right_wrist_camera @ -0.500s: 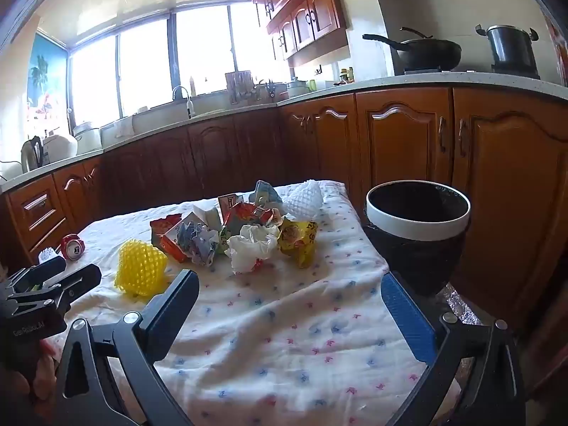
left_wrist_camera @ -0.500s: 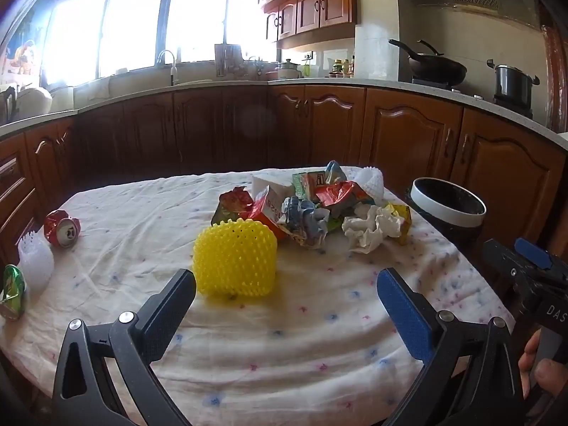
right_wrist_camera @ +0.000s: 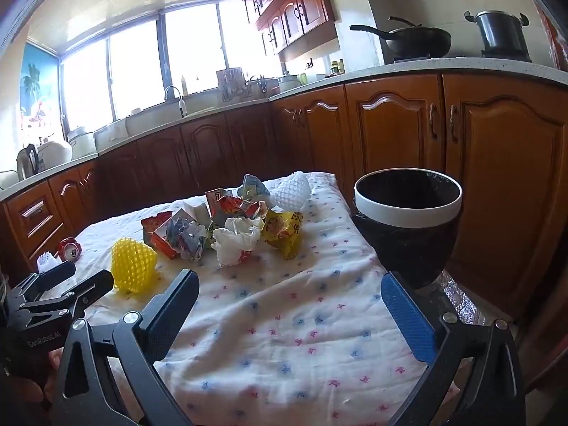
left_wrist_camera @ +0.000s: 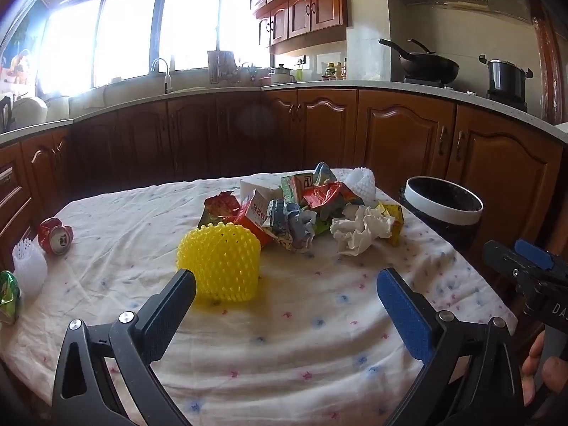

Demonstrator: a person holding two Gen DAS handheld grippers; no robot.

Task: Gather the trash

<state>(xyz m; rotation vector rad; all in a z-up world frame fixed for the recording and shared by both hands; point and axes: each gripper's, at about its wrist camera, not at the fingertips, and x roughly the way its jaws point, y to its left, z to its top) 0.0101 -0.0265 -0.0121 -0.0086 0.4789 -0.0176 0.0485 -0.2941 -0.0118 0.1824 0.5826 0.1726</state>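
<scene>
A pile of crumpled wrappers, cartons and paper [left_wrist_camera: 301,209] lies mid-table on a white patterned cloth [left_wrist_camera: 284,337]; it also shows in the right wrist view [right_wrist_camera: 227,227]. A yellow foam fruit net [left_wrist_camera: 220,262] stands nearest my left gripper [left_wrist_camera: 287,305], which is open and empty just short of it. My right gripper [right_wrist_camera: 291,305] is open and empty over the cloth's near right part. A black bin with a white rim [right_wrist_camera: 408,220] stands off the table's right edge. A crushed red can [left_wrist_camera: 55,236] lies far left.
A white foam net [left_wrist_camera: 30,266] and a green wrapper [left_wrist_camera: 9,294] lie at the table's left edge. Another white net [left_wrist_camera: 360,183] sits behind the pile. Wooden cabinets [left_wrist_camera: 390,135] ring the table. A wok [left_wrist_camera: 426,64] and pot [left_wrist_camera: 504,78] stand on the counter.
Both grippers have shifted only slightly; the views are nearly the same. Nothing was picked up or moved.
</scene>
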